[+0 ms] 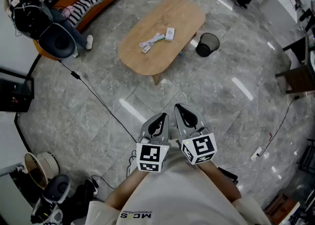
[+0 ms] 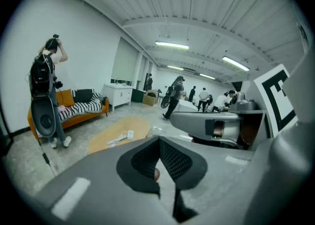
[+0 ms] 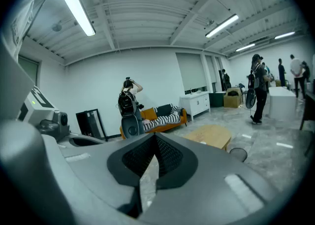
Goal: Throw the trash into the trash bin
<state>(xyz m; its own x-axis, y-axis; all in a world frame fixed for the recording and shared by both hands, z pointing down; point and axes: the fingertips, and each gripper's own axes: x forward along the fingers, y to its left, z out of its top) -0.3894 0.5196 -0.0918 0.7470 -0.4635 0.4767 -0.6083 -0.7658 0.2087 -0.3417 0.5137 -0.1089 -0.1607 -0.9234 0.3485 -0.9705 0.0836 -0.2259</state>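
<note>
The left gripper (image 1: 160,117) and right gripper (image 1: 180,108), jaws together and empty, sat abreast, neither clearly nearer the trash (image 1: 156,38) at twelve o'clock, its strips pointing toward two o'clock.

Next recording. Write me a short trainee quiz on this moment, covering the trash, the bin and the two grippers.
1. True or false: the trash lies on the table.
2. Where does the bin stand? A: on the table. B: on the floor beside the table. C: between a gripper's jaws.
3. Fill in: the left gripper and the right gripper are both ___ and hold nothing.
Key: 1 true; 2 B; 3 shut.
</note>
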